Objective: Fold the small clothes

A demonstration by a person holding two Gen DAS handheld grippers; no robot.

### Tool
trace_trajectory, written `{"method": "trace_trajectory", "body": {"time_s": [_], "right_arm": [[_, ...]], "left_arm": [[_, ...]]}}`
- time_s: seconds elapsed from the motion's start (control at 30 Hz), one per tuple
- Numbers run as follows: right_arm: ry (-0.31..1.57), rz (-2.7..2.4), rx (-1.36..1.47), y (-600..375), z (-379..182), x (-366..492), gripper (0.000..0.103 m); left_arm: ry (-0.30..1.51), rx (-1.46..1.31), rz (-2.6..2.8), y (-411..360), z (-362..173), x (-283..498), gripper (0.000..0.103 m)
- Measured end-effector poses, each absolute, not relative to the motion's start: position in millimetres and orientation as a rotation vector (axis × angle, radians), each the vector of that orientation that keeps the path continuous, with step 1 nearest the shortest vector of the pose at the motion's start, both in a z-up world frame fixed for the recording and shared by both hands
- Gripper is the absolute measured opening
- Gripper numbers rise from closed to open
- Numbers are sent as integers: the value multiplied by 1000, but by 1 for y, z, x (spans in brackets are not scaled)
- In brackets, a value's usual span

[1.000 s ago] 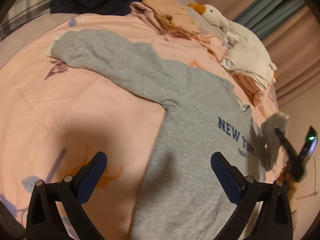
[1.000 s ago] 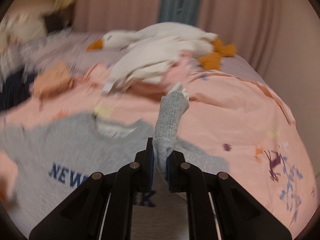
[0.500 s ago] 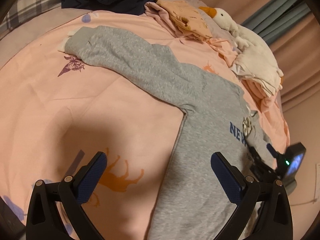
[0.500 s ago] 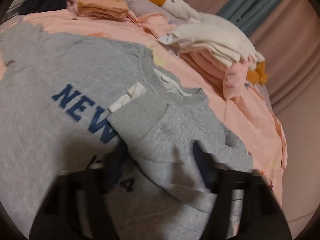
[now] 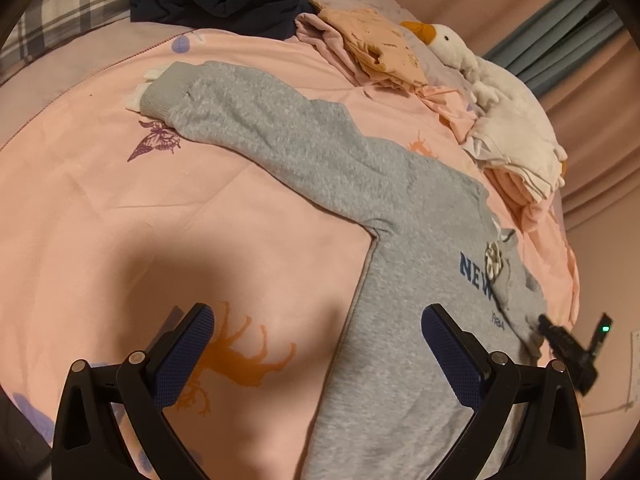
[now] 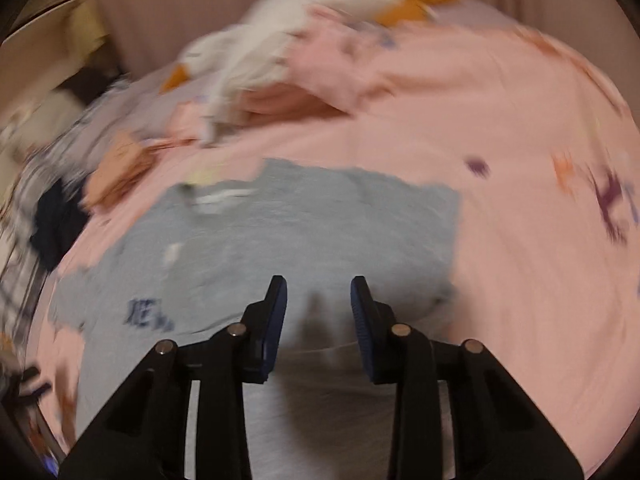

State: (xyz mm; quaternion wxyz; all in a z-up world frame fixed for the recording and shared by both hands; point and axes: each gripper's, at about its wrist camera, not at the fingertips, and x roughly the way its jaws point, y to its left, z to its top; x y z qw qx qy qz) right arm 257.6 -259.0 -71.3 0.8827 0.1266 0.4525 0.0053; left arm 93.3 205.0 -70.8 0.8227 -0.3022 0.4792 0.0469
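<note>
Grey sweatshirt point(image 5: 400, 208) flat; both hand-held grippers apart, right point(image 6: 319, 304) closing, seemingly empty.

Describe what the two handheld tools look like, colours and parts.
Both tools, left and right, have black angular plastic arms with silver pivot pins. Their fingers carry dark blue, finely textured pads. From the left view, the right tool shows a small green light.

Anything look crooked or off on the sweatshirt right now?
The grey sweatshirt is lopsided: one sleeve lies stretched out across the pink sheet, while the other sleeve is folded over the NEW print, bunched near the collar.
</note>
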Motion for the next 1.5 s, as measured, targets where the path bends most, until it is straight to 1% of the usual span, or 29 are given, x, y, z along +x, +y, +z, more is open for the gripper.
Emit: {"method": "trace_trajectory", "body": {"time_s": [0.03, 0.07, 0.1, 0.13, 0.17, 0.2, 0.27, 0.33, 0.37, 0.5, 0.57, 0.6, 0.77, 0.83, 0.97, 1.13, 1.27, 1.4, 1.47, 1.5], "right_arm": [[964, -33, 227, -261, -79, 261, 25], [996, -125, 121, -261, -89, 265, 19], [1007, -182, 54, -263, -94, 267, 17], [1017, -241, -8, -266, -99, 269, 19], [1030, -269, -17, -273, -105, 271, 27], [1035, -256, 42, -282, -108, 270, 29], [1014, -249, 121, -292, -106, 268, 30], [988, -290, 99, -291, -102, 267, 30], [984, -325, 79, -290, -101, 268, 32], [878, -203, 148, -281, -78, 254, 32], [856, -113, 175, -269, -73, 247, 32], [870, -71, 183, -263, -75, 246, 30], [984, -115, 120, -256, -109, 254, 30], [974, -126, 157, -267, -113, 252, 30], [897, -117, 168, -264, -94, 238, 35], [807, -54, 168, -260, -64, 215, 34], [766, -8, 177, -259, -51, 199, 34], [751, 3, 174, -256, -45, 190, 35], [753, 6, 183, -256, -45, 189, 35], [756, 3, 182, -255, -46, 189, 35]], "left_arm": [[1022, -641, 104, 206, -71, 94, 103], [1022, -638, 108, 206, -70, 94, 103], [1022, -630, 115, 207, -70, 96, 103], [1022, -625, 119, 208, -70, 97, 103], [1022, -624, 123, 209, -70, 98, 103], [1022, -627, 127, 210, -71, 100, 103], [1017, -652, 119, 214, -73, 104, 103], [1002, -702, 109, 221, -75, 107, 103], [988, -744, 100, 227, -76, 108, 103], [908, -911, 76, 253, -75, 107, 103], [856, -984, 49, 267, -74, 108, 103], [835, -1010, 48, 273, -73, 108, 103], [786, -1187, -17, 303, -87, 119, 103], [791, -1234, -20, 310, -96, 123, 103], [772, -1290, -3, 320, -112, 132, 103], [726, -1345, 87, 338, -132, 149, 103], [638, -1379, 132, 352, -132, 155, 103], [625, -1337, 191, 361, -128, 162, 103], [631, -1281, 246, 362, -123, 166, 97], [647, -1244, 270, 361, -121, 168, 86]]}}
